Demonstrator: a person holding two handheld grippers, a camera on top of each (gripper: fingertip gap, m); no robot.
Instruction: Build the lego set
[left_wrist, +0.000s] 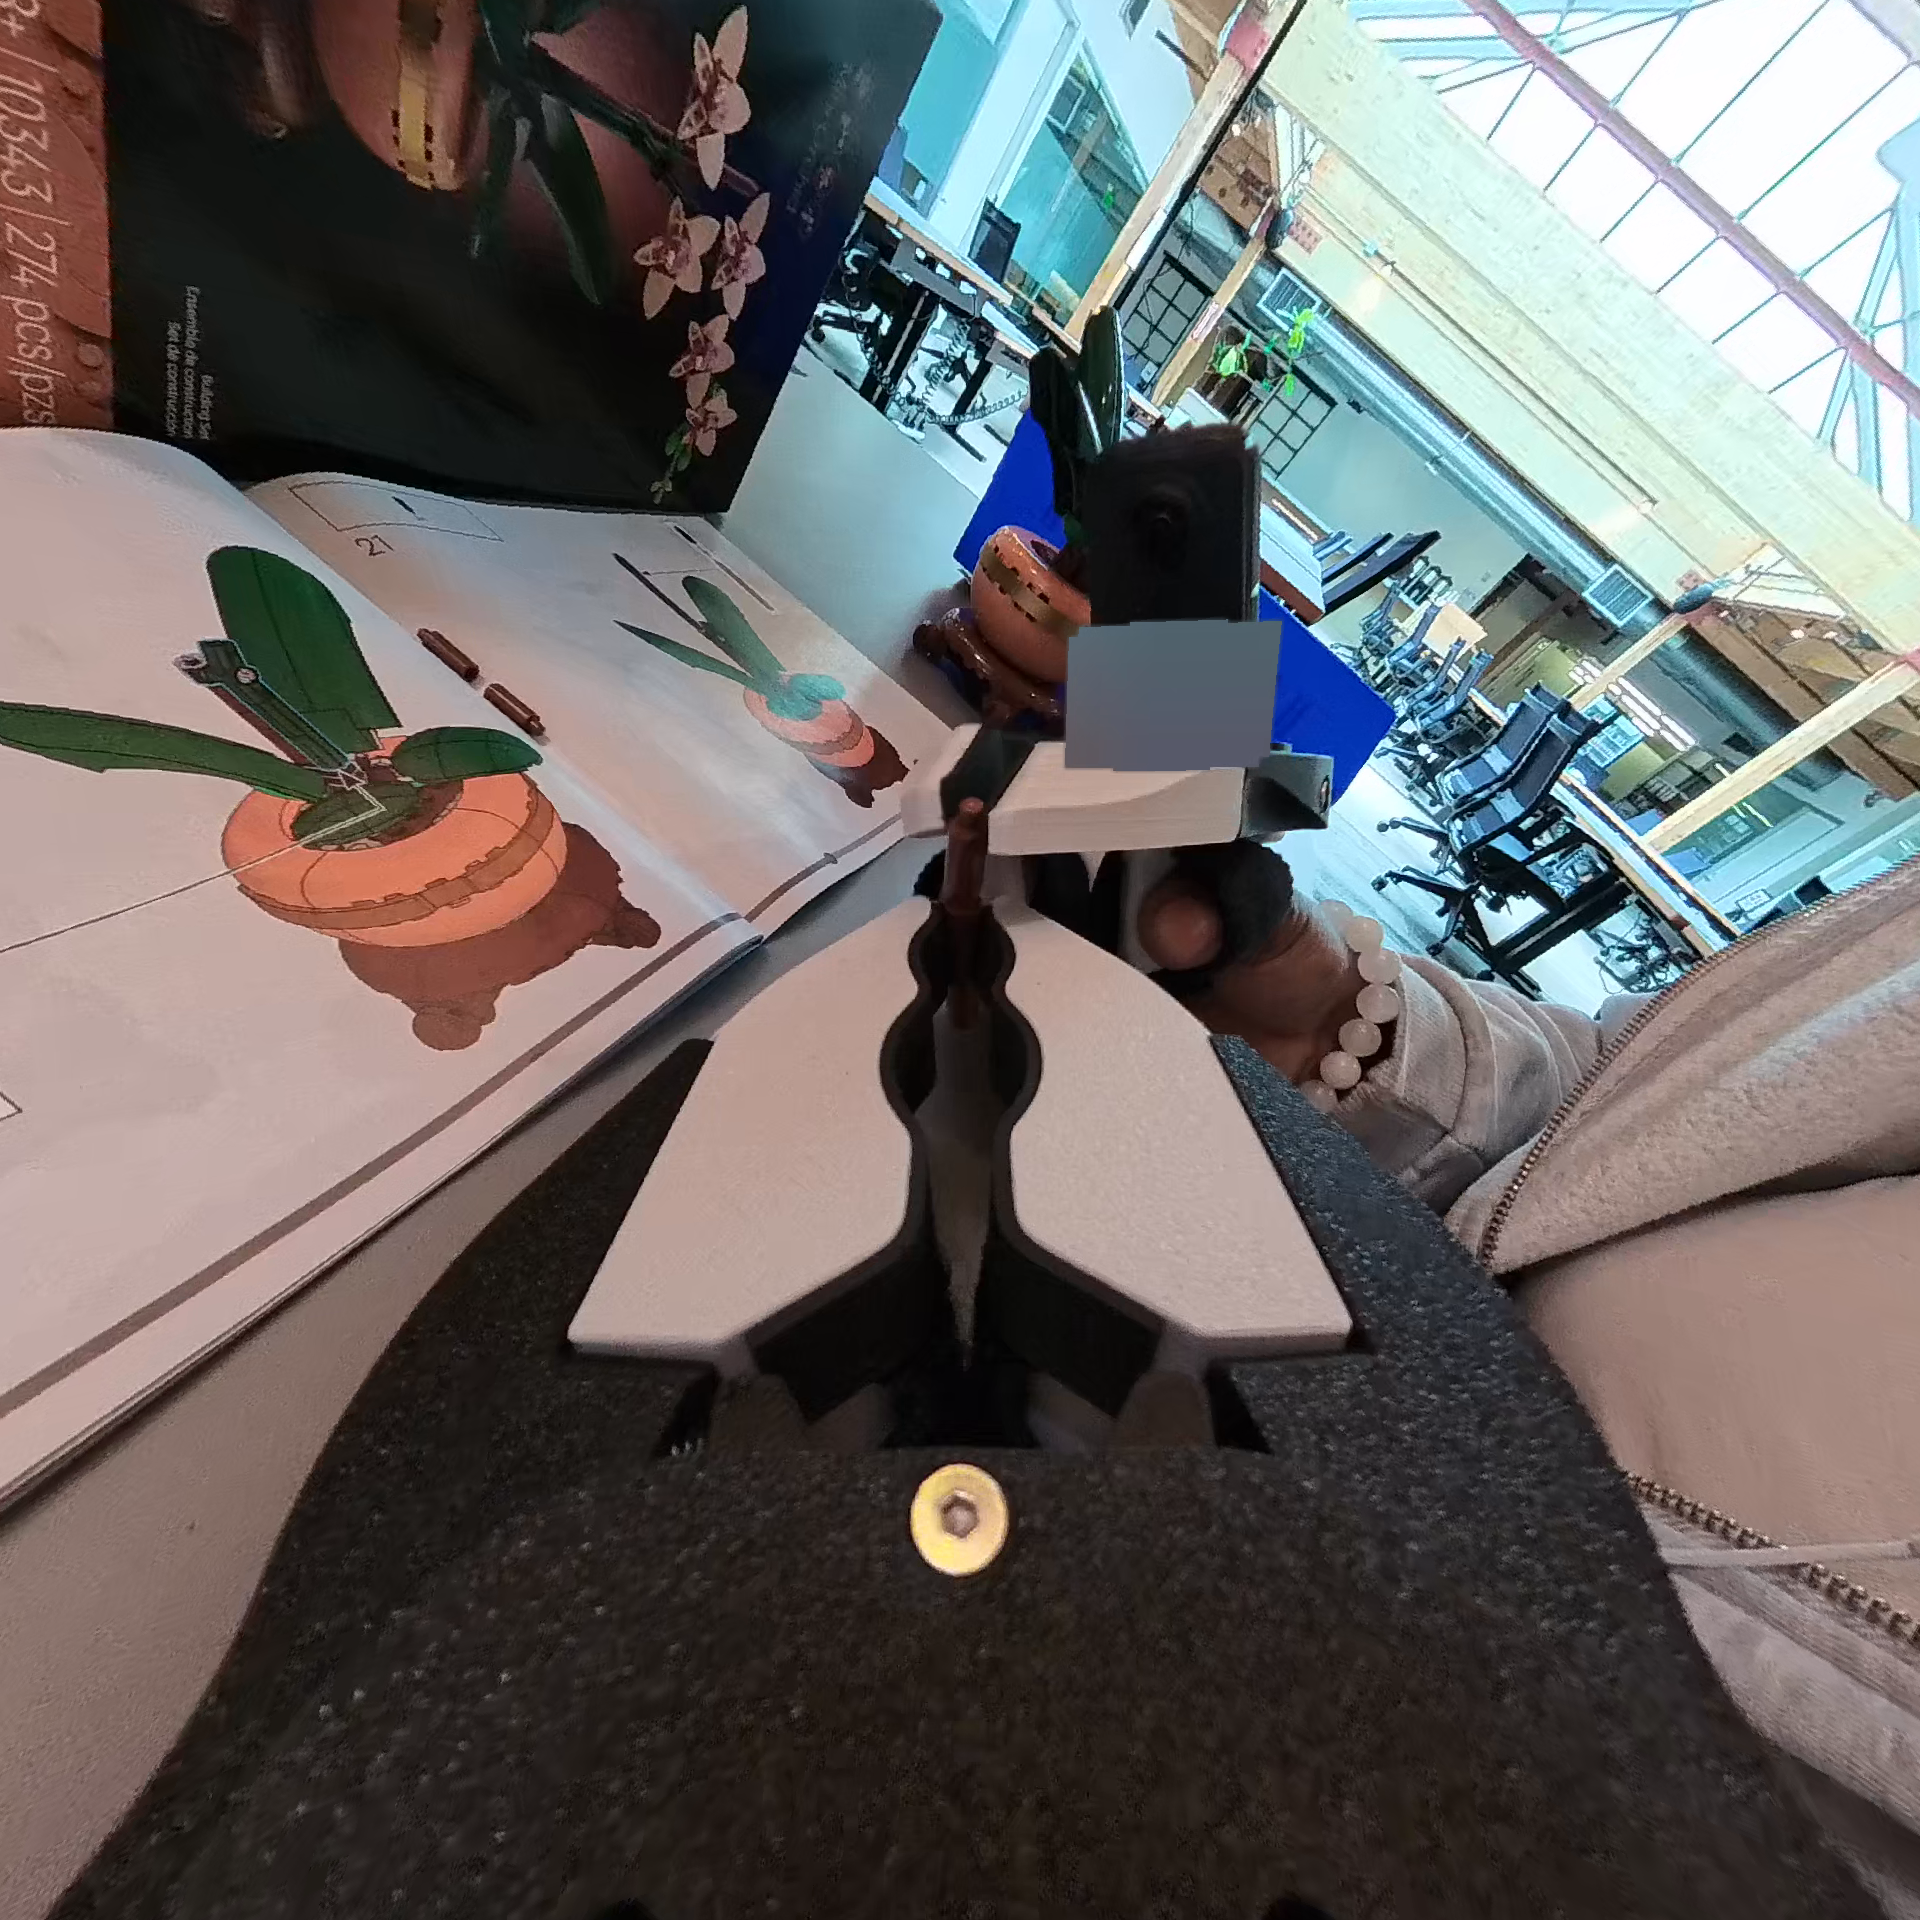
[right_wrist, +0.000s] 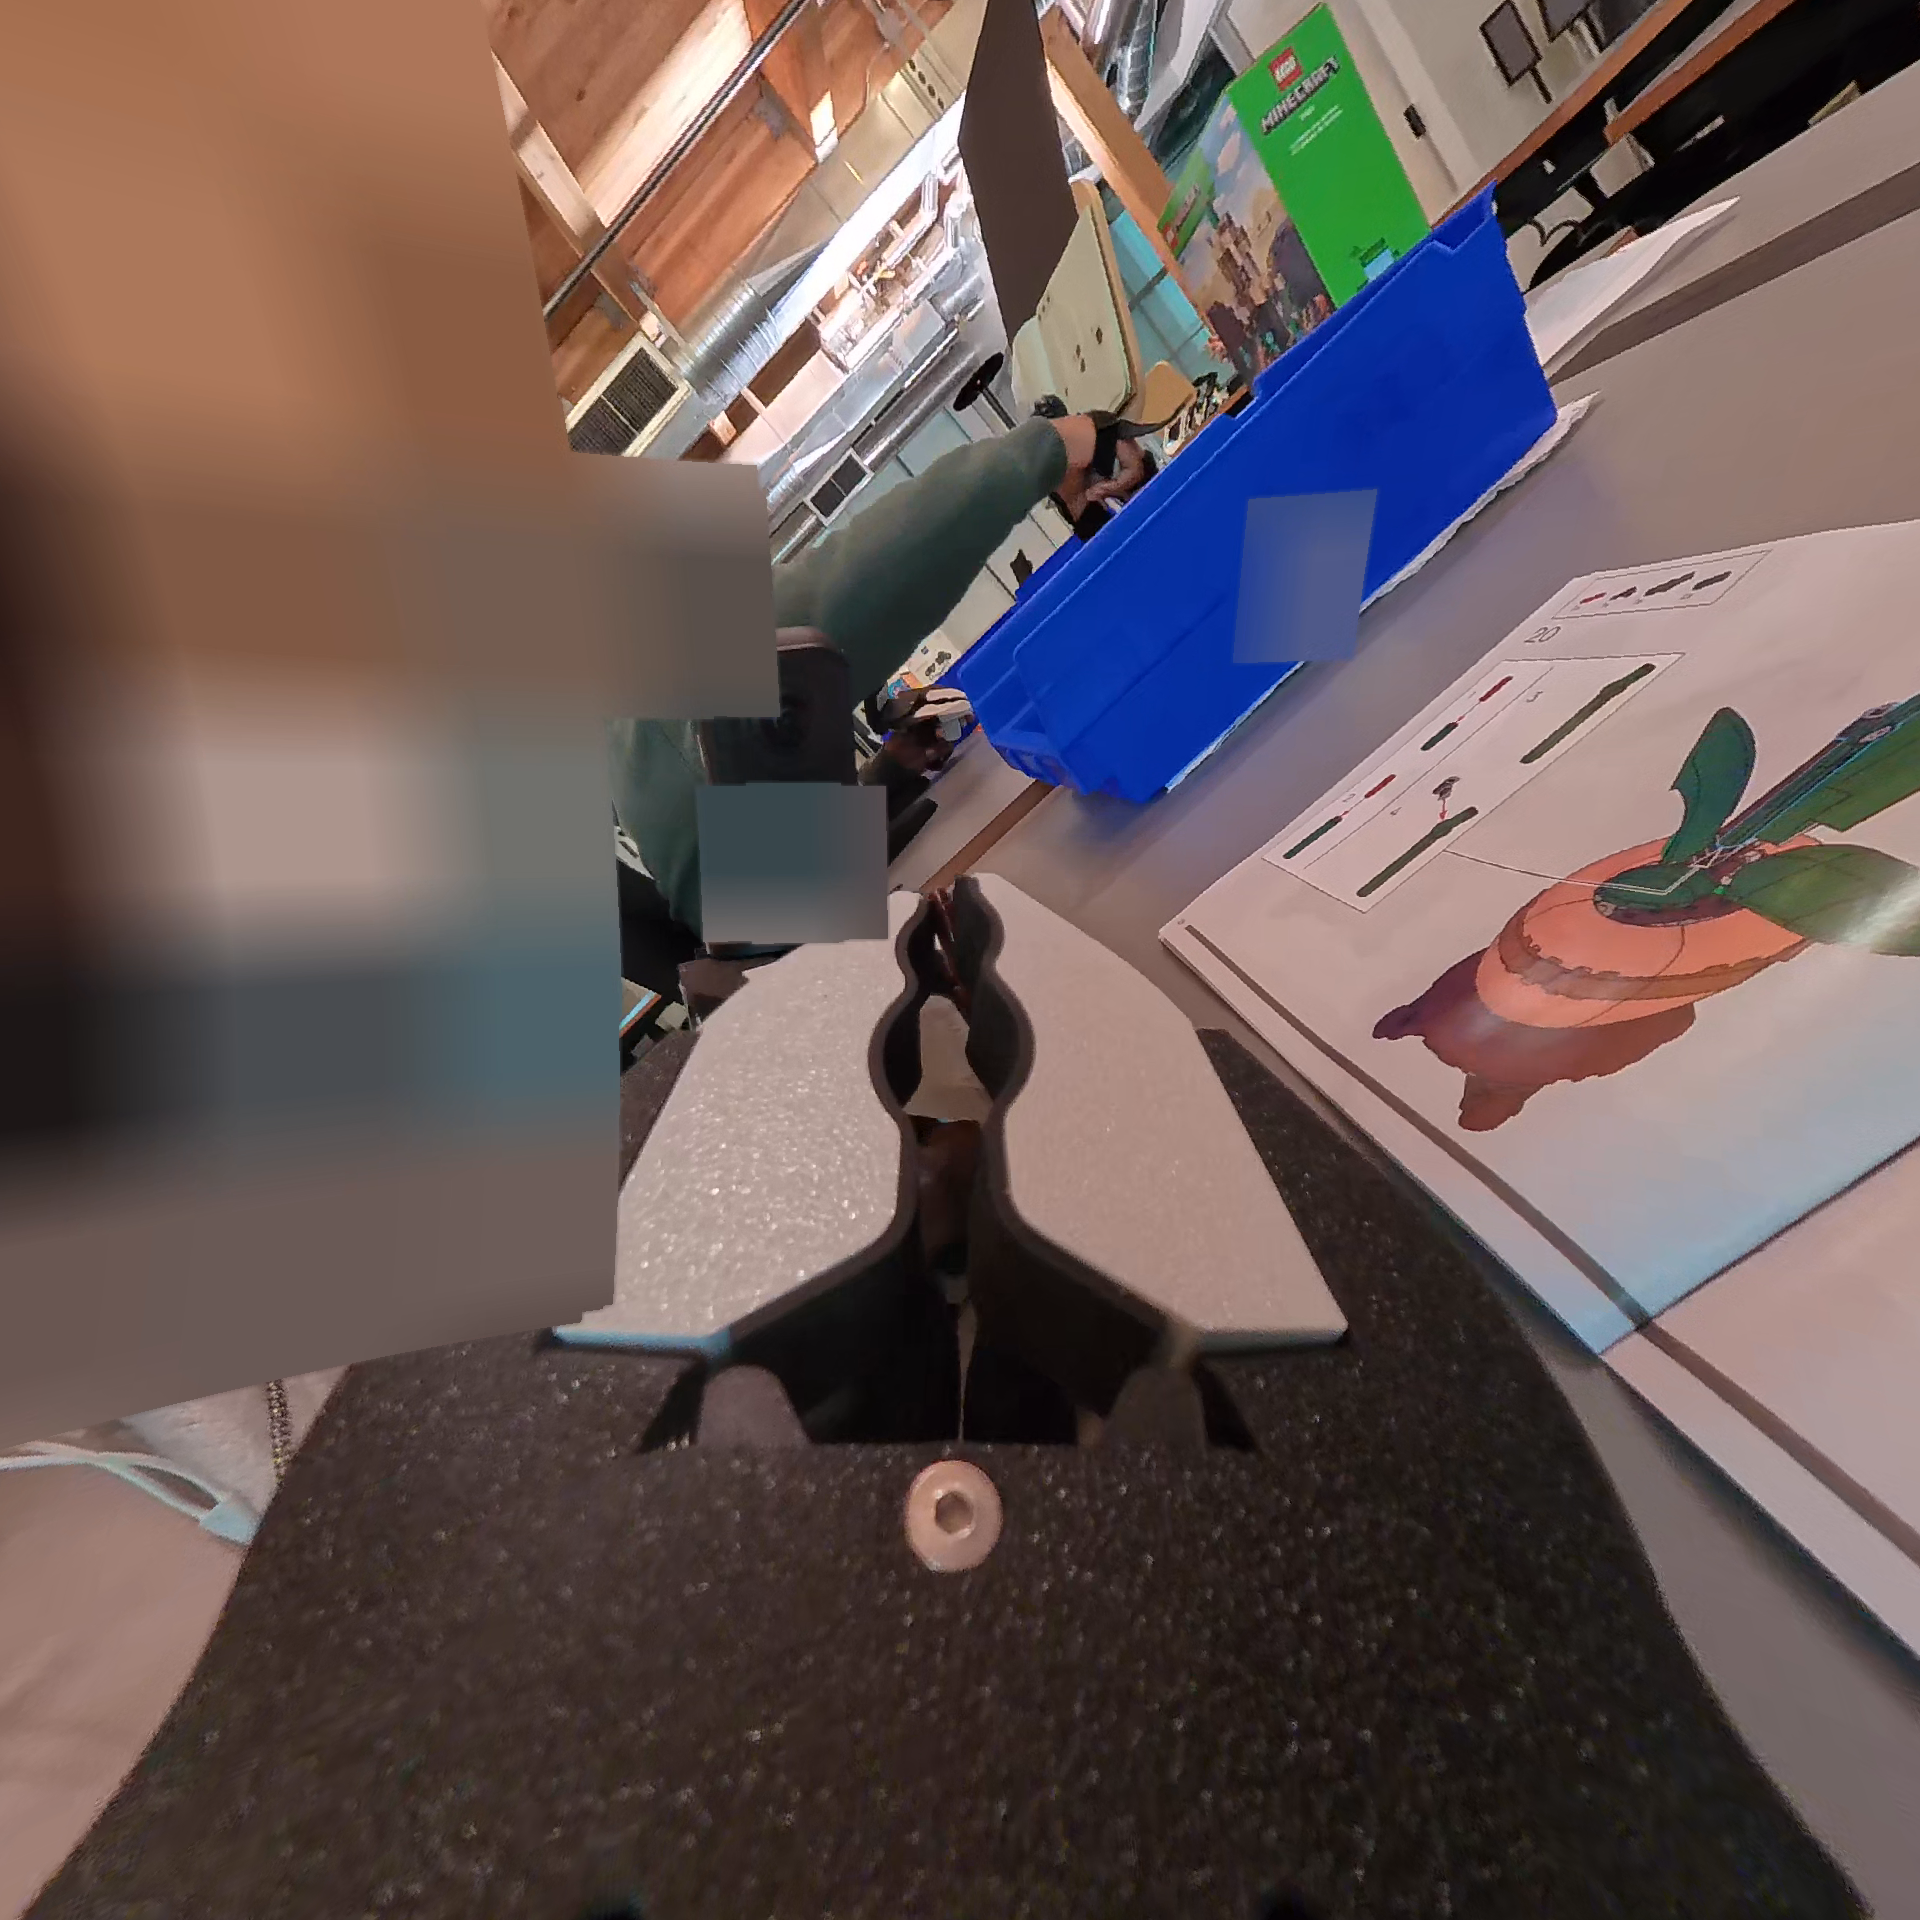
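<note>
Pinching a brown rod (left_wrist: 961, 914), the left gripper (left_wrist: 961, 935) is closed.
Right gripper (right_wrist: 951, 935) is closed on a brown piece (right_wrist: 948, 940); instruction booklet (right_wrist: 1558, 1091) at three o'clock.

Grey flat desk (right_wrist: 1714, 343) carries long blue plastic bin (right_wrist: 1351, 499), lying near open page; bright green printed cardboard box (right_wrist: 1325, 156) stands upright behind bin's far end; person's dark green sleeve (right_wrist: 914, 540) reaches toward bin's near end; rows of black wheeled office chairs (left_wrist: 1507, 810) beside long tables in background; slanted glass skylight roof (left_wrist: 1662, 156) overhead; exposed wooden ceiling beams (right_wrist: 665, 135) and silver ventilation ducts (right_wrist: 727, 312) above.
</note>
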